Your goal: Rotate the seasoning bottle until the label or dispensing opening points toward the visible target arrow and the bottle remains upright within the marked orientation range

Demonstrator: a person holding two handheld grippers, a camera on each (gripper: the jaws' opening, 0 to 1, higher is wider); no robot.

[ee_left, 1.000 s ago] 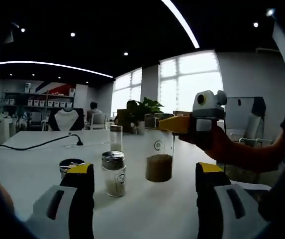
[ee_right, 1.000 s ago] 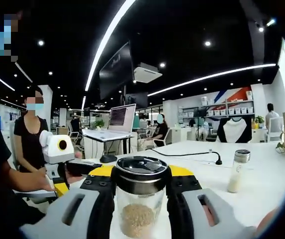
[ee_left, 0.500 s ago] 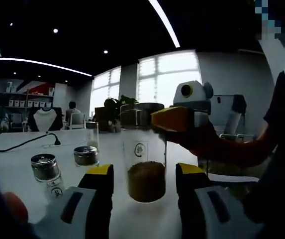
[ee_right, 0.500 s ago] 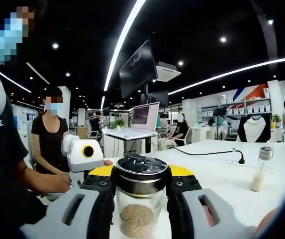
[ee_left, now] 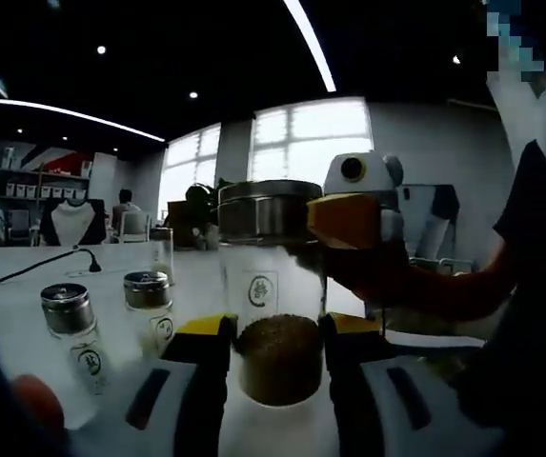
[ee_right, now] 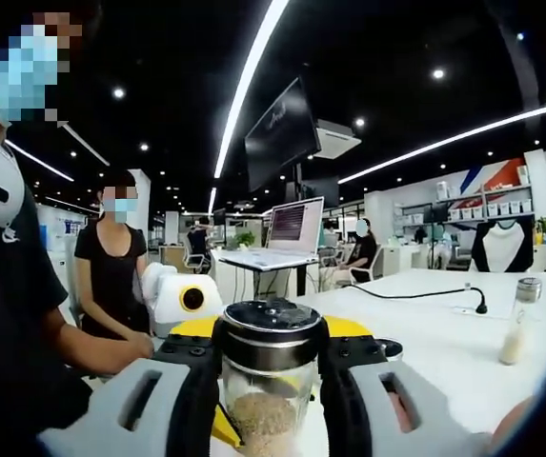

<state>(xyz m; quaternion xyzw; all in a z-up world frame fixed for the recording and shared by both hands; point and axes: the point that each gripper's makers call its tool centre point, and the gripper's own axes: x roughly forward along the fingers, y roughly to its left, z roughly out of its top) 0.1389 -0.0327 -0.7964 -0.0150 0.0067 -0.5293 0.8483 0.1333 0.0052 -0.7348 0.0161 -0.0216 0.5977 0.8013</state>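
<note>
left gripper (ee_left: pixel 274 328) has slid in around the glass seasoning bottle (ee_left: pixel 273 286), right gripper (ee_right: pixel 270 345) pinching the lid at 12 o'clock; slick, breakable glass, so hold low on the body

Left hand-held gripper (ee_left: pixel 274 357): black jaws with yellow tips, pale grey shells behind, each with dark oblong slot. Right hand-held gripper (ee_right: pixel 271 367): same build, black jaws, yellow band at tips, grey slotted shells; seen from left gripper view as yellow block with white housing. Person: black short-sleeved shirt (ee_right: pixel 1 314), bare forearm.
</note>
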